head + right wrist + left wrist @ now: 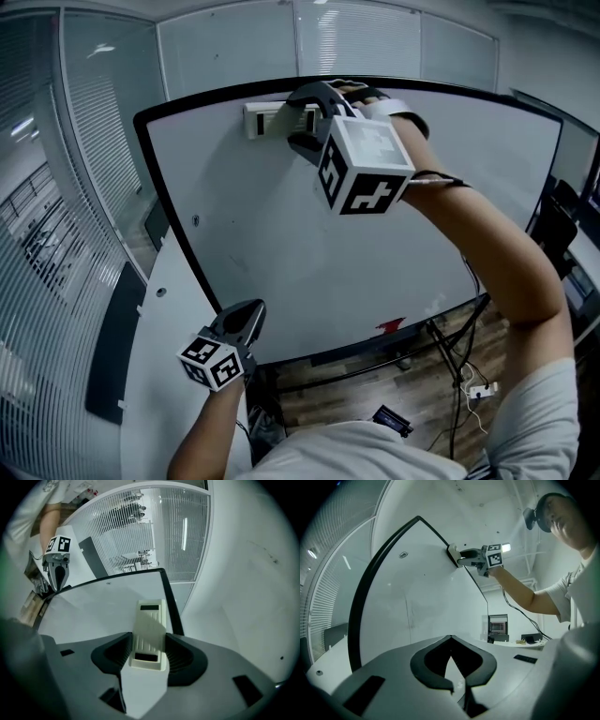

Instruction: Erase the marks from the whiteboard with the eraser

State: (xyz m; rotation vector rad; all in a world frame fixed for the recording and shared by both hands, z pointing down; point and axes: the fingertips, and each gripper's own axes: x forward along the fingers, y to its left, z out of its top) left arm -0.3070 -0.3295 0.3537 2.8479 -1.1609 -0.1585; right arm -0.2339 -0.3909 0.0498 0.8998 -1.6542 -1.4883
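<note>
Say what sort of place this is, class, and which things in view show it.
Probably an office or meeting room: a large whiteboard, glass partitions with blinds, and a monitor on a desk.

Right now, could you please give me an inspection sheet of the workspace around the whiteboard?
Surface: whiteboard in a black frame; looks almost clean, with only faint specks.
Job's things: eraser against the board near its top edge.
Clutter: small red item at the board's lower edge, which I cannot identify; dark object on the floor.
Grippers: right gripper shut on the eraser; left gripper shut, empty, held low by the board's lower left edge.
Cables: cables trail under the board near a white power strip.
Surroundings: glass partition with blinds to the left; wood-pattern floor.
</note>
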